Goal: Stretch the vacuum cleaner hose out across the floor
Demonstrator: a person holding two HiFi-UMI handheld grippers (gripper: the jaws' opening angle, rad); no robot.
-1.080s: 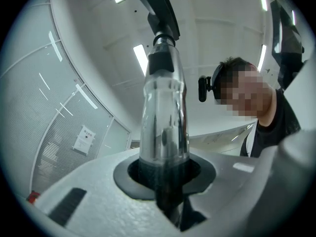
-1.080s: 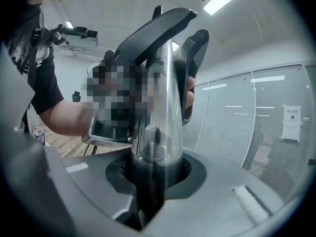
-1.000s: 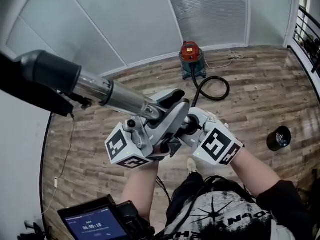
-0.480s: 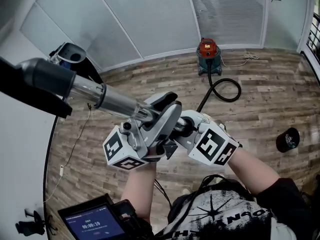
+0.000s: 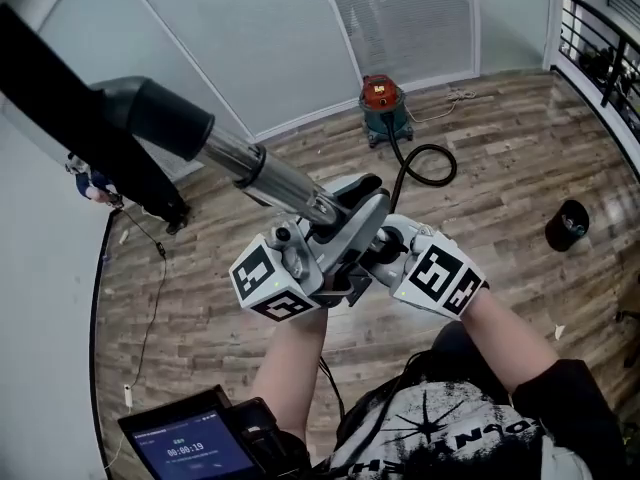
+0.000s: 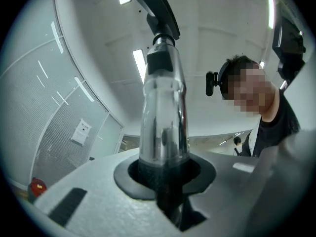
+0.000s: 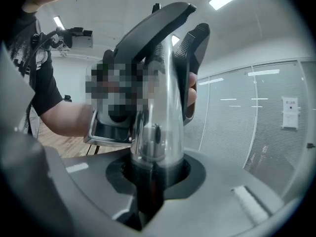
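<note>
The hose (image 5: 432, 164) runs from the vacuum cleaner (image 5: 384, 106), which stands at the floor's far edge against the glass partition (image 5: 250, 38). It curls in one loop on the wood floor (image 5: 520, 178) just in front of the machine. From there it rises toward us and passes out of sight behind the grippers. The wand (image 5: 262, 175), a metal tube, slants up and away to the left from the grippers into a black extension (image 5: 150, 118).

We hold both forearms raised in front of the chest, with the grippers meeting tip to tip. The left gripper (image 5: 350, 213) points up and to the right, and its jaws pinch the wand. The right gripper (image 5: 385, 248) points leftward, and its jaws likewise clamp the wand just beside the left grip.

Open floor lies on the right between the loop and a black bin (image 5: 567, 225). A railing (image 5: 600, 48) bounds the far right corner. A thin cable (image 5: 150, 288) trails along the floor's left edge.
</note>
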